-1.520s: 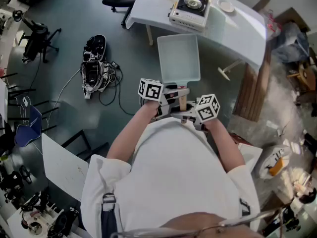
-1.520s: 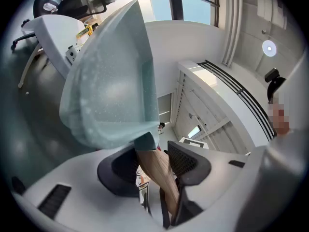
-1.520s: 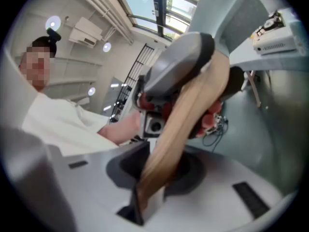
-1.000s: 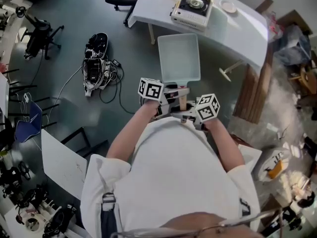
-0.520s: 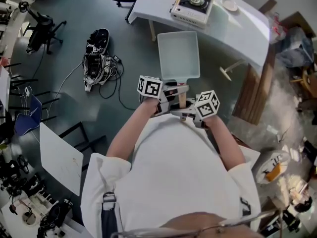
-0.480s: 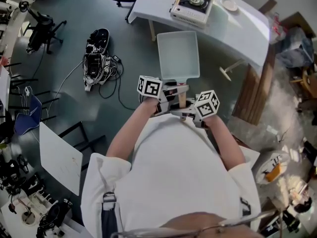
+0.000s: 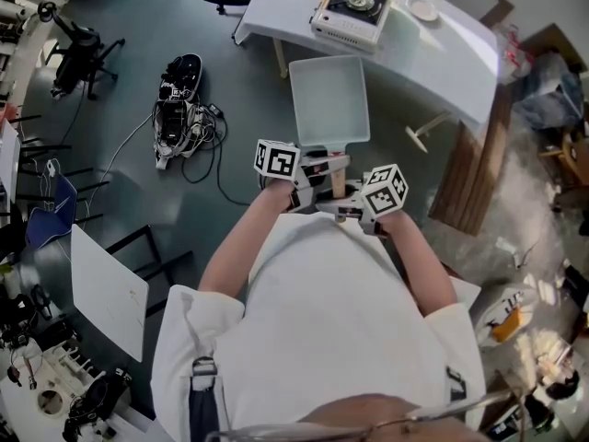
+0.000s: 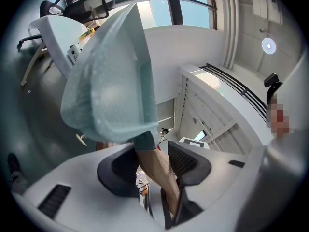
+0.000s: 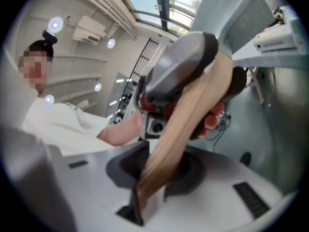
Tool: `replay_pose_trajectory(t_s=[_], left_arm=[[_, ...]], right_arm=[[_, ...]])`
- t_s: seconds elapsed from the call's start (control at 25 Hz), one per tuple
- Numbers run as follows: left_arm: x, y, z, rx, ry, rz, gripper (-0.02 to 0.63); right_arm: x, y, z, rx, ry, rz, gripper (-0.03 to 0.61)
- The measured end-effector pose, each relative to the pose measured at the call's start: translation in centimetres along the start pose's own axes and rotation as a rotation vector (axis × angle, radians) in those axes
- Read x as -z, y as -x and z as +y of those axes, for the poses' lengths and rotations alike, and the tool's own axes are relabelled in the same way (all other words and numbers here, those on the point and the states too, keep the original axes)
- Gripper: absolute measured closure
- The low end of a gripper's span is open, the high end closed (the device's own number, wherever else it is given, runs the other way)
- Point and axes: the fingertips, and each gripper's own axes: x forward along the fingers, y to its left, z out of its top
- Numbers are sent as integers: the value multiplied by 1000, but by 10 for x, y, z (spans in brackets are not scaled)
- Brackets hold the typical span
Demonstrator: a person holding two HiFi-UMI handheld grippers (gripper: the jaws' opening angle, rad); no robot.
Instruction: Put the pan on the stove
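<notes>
Pan (image 7: 329, 101), square, pale mint, wooden handle (image 8: 155, 164)

A lab workroom — office chair (image 7: 75, 55), tangled floor cables (image 7: 204, 151), white table (image 7: 456, 58).

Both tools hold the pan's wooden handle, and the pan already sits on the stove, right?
Not on the stove: the head view shows the pan in the air short of it. Left tool and right tool do hold the handle.

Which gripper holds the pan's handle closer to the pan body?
The left gripper: it clamps the wooden handle just behind the pale square pan, while the right gripper holds the handle's far end.
</notes>
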Motion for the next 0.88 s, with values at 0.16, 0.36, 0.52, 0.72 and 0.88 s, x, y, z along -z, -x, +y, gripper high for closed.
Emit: replay_pose_trajectory(t_s=[0.16,0.36,0.52,0.72,0.88], left_arm=[[-8,-4,3,-9,-10,9,413],[-23,-10,10,1,-21,26,413],[-36,-15,16,8,-12,45,413],[-61,-17,27,21,3,67,413],[-86,-18,37,43,22,82,413]], right_arm=[[-7,5,-5,-1,7,-12,472],[-20,11,-16,8,-6,-28,472],[-34,13,-25,11,-10,-44,472],[-60,15,-39,16,-26,-67,472],[-86,16,-55,24,-38,-87,472]])
